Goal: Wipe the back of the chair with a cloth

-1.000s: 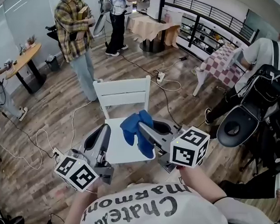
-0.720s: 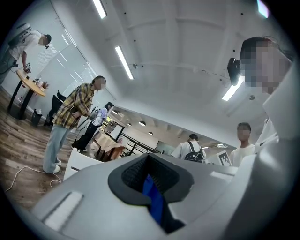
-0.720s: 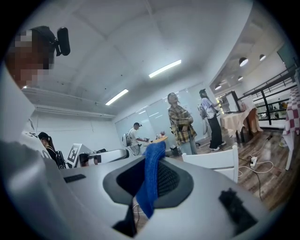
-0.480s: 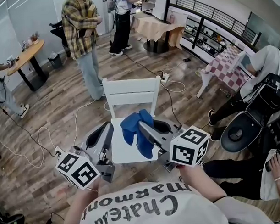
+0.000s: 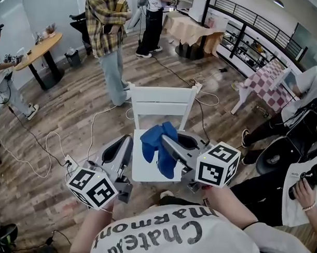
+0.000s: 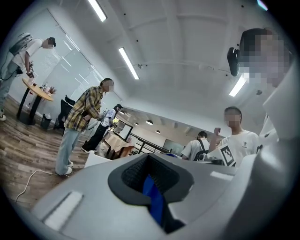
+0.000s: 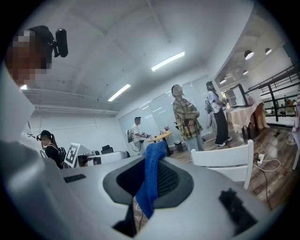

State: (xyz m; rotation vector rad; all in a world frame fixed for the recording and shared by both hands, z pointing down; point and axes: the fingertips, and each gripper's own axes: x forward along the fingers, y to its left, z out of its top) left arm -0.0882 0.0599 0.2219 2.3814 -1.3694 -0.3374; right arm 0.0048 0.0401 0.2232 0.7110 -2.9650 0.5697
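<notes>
As seen from the head view, got a blue cloth point(image 5: 150, 141) clamped tight in the right gripper point(image 5: 165, 144), bunched up and dangling over the seat of the white chair point(image 5: 162, 104), just in front of the back. Got the left gripper point(image 5: 125, 144) by the seat's left edge, jaws squeezed together, only a blue sliver in the slit. Can't tell what that is. Wood floor point(image 5: 55, 120) underneath, with cables point(image 5: 91, 131) trailing across.
</notes>
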